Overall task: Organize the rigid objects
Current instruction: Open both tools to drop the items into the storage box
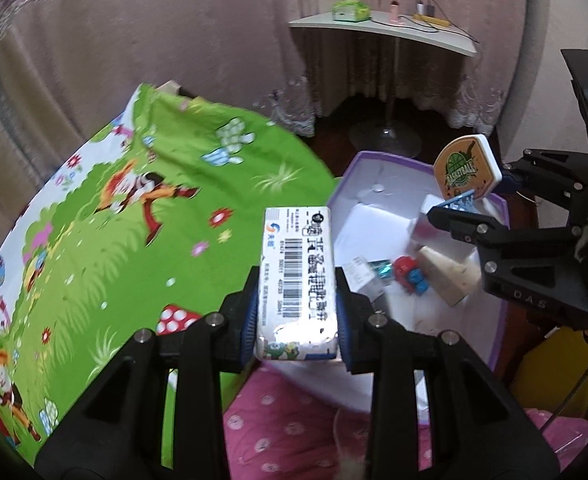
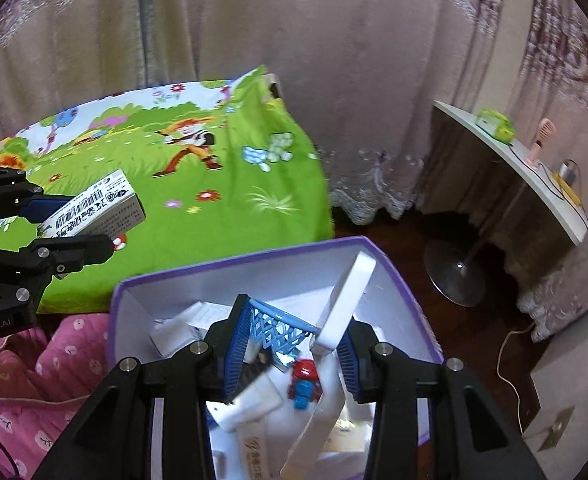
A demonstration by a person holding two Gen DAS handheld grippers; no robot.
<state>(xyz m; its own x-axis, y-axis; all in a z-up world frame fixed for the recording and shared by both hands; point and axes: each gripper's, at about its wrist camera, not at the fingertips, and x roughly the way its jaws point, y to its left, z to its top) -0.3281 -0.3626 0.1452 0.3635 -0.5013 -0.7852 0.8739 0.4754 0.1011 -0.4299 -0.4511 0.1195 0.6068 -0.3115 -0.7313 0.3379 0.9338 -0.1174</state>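
My left gripper is shut on a white carton with a barcode, held above the edge of the bed beside the purple-rimmed box. In the right wrist view the same carton shows at the far left between the left gripper's fingers. My right gripper is shut on a toy basketball hoop with a white backboard and blue net, held over the open purple-rimmed box. The left wrist view shows the hoop's orange basketball face. A red and blue toy figure lies inside the box.
The box holds several white cartons and a wooden wedge. A green cartoon bedsheet covers the bed, with a pink quilt below it. A white side table on a metal stand carries small items, and curtains hang behind.
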